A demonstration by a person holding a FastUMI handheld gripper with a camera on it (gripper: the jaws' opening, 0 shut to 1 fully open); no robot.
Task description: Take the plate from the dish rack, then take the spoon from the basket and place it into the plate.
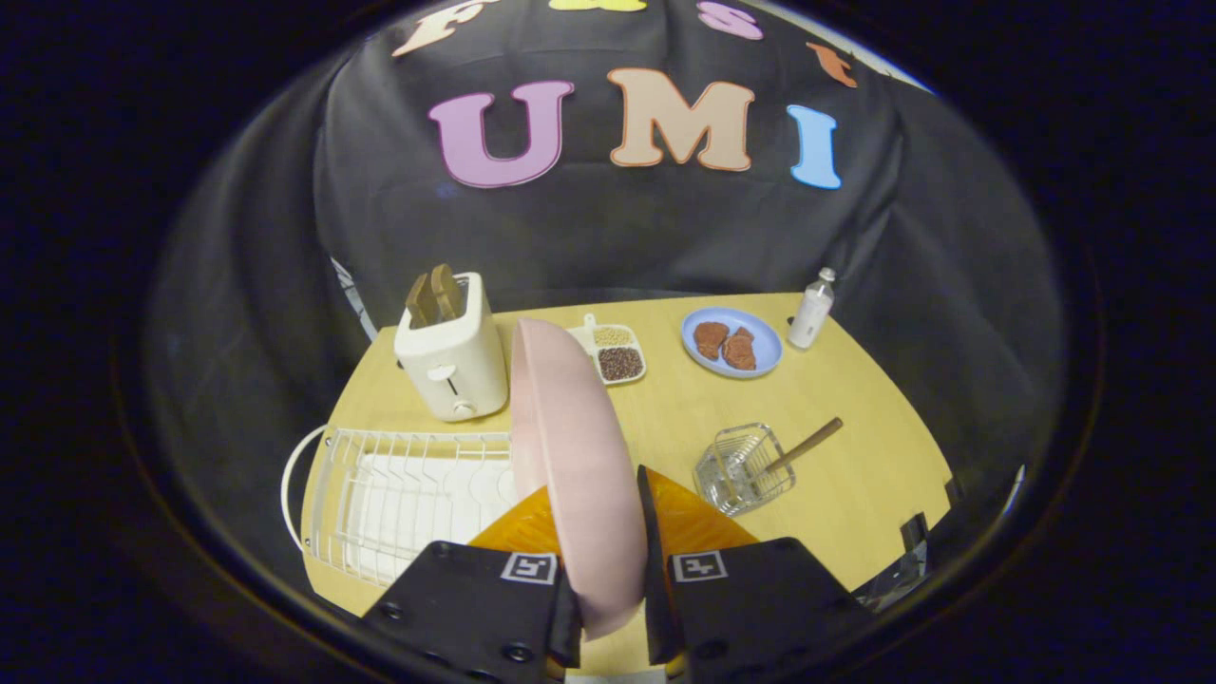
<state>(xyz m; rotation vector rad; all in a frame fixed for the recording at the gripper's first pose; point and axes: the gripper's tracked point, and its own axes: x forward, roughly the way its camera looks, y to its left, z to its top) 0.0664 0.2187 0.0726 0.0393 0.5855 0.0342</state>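
Tool clenched on the plate: pink, held on edge between both fingers, rim gripped low, body rising upright and leaning slightly left, clear of the rack.

Rack sits just left of the fingers, white wire, no dishes in it that I can make out. Plate looks lifted out; first step judged done, set-down not yet.

Key relation: bare surface lies ahead and right of the plate; basket is just right of the right finger, close. Spoon stands in it, wooden handle leaning up and to the right, away from the tool.

Plate needs turning from on edge to flat before release, and placing near the basket without knocking it.

Person's hand hidden behind the camera; tool points forward and down at the surface.

Beyond: toaster, blue dish, bottle.
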